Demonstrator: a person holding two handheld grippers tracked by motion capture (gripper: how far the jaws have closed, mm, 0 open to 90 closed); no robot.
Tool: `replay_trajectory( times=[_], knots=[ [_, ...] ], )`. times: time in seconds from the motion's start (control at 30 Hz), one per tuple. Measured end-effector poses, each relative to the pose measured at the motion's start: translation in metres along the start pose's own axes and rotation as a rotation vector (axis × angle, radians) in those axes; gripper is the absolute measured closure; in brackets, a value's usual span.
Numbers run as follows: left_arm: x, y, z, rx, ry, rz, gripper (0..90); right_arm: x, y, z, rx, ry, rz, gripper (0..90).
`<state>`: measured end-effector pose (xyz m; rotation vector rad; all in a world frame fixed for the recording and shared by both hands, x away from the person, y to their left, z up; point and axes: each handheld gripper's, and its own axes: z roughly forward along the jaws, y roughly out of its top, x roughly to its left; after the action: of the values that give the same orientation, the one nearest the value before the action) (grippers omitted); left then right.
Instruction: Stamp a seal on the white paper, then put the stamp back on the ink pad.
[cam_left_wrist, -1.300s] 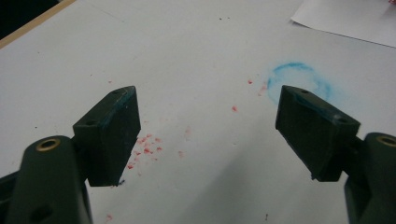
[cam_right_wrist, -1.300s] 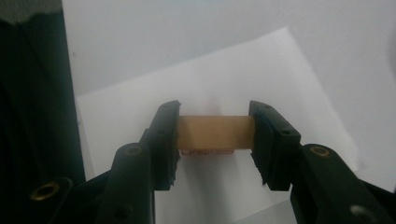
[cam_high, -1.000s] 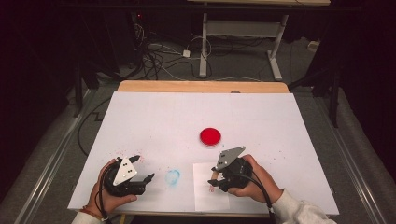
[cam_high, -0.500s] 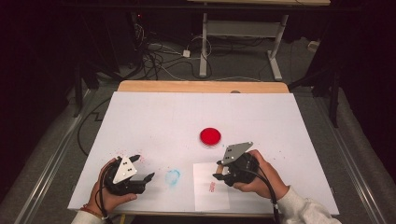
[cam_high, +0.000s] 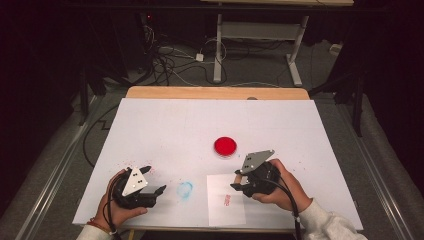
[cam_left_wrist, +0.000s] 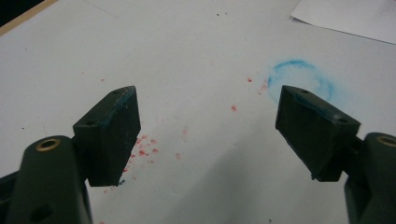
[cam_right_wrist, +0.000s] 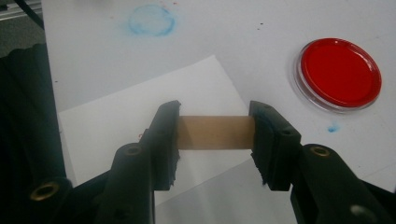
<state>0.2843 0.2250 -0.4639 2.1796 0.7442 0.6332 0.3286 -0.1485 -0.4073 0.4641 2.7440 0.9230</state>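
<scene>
Stamp (cam_right_wrist: 215, 132) sits clamped in right claw (cam_right_wrist: 215, 140) above paper (cam_right_wrist: 140, 116).

1. Wooden stamp block (cam_right_wrist: 215, 132): tan, rectangular, held level between the jaws above the sheet.
2. Paper sheet (cam_high: 220, 200): white, flat, bearing a red imprint (cam_high: 227, 200), at the table's 6 o'clock edge.
3. Red ink pad (cam_high: 225, 146): round, open, at 12 o'clock of the sheet.

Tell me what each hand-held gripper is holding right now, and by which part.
The right hand-held gripper clamps a small tan wooden block by its two ends, above the white paper. The left hand-held gripper is open, holding nothing.
</scene>
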Motion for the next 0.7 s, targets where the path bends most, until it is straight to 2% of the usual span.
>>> replay_trajectory(
  times=[0.33, 0.5, 0.53, 0.7],
  knots=[
    [0.000, 0.000, 0.000, 0.000, 0.000, -0.005, 21.3, -0.009, 0.005, -0.004, -0.009, -0.023, 0.018, 55.4],
    [-0.001, -0.001, -0.003, -0.003, 0.005, -0.028, 21.4, -0.022, 0.011, -0.007, -0.027, -0.038, 0.031, 55.4],
    [-0.001, -0.001, -0.003, -0.007, 0.013, -0.017, 21.3, -0.025, 0.013, -0.008, -0.027, -0.044, 0.035, 55.4],
    [-0.003, 0.002, -0.002, 0.001, 0.008, -0.015, 21.3, -0.041, 0.027, -0.011, -0.029, -0.066, 0.045, 55.4]
  ],
)
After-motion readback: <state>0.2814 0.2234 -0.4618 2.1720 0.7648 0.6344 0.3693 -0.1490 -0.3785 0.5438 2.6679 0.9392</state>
